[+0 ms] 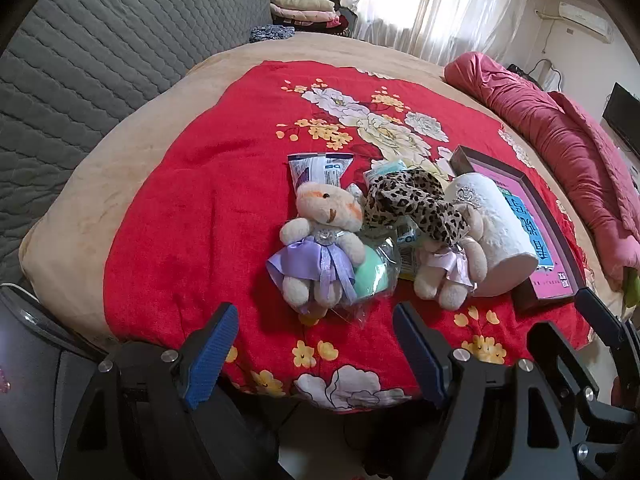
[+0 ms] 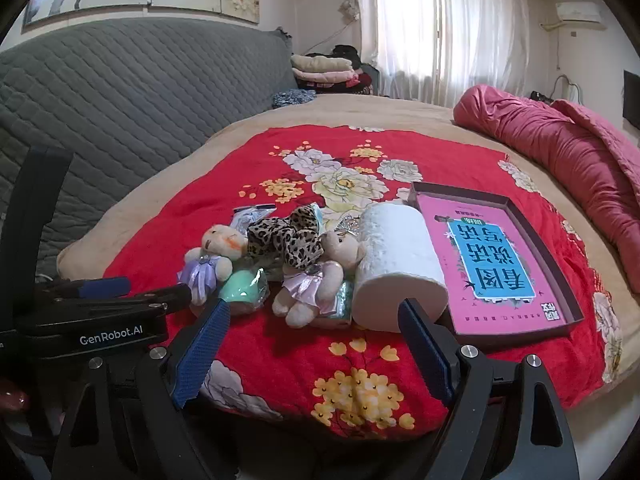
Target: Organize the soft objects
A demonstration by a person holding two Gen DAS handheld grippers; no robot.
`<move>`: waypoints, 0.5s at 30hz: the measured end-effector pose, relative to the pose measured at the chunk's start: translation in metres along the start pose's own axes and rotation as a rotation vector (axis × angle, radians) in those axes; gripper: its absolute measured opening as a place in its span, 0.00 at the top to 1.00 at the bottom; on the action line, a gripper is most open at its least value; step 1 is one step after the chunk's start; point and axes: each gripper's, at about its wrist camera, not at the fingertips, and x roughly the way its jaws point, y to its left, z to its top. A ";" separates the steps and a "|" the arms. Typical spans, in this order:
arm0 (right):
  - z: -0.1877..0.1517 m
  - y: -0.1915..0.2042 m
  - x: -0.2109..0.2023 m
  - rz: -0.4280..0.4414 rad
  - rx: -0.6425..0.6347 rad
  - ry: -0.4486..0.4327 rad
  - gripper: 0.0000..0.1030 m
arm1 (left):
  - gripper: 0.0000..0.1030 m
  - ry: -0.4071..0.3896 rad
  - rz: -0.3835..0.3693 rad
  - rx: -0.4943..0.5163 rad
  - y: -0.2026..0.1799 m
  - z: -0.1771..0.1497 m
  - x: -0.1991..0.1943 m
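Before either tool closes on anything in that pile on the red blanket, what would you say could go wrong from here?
1. The leopard-print fabric drapes over the pink-dress bear; lifting either may drag the other.
2. The paper roll lies on its side against that bear and beside the shallow box, so a nudge might roll it.
3. The purple-dress bear overlaps a crinkly bagged green sponge, which the open left tool could pinch by mistake.

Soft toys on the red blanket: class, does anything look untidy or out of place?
Yes. The leopard-print cloth is draped over the pink-skirted bear, and the white paper roll lies tipped on its side beside the tray, which holds no soft items.
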 end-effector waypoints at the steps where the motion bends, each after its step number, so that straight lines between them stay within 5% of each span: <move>1: 0.000 0.000 0.000 0.000 0.000 0.001 0.16 | 0.23 0.000 0.002 0.001 0.000 0.000 0.000; 15: 0.000 -0.002 -0.001 -0.006 0.006 -0.001 0.16 | 0.24 -0.005 -0.002 0.011 -0.002 0.001 -0.003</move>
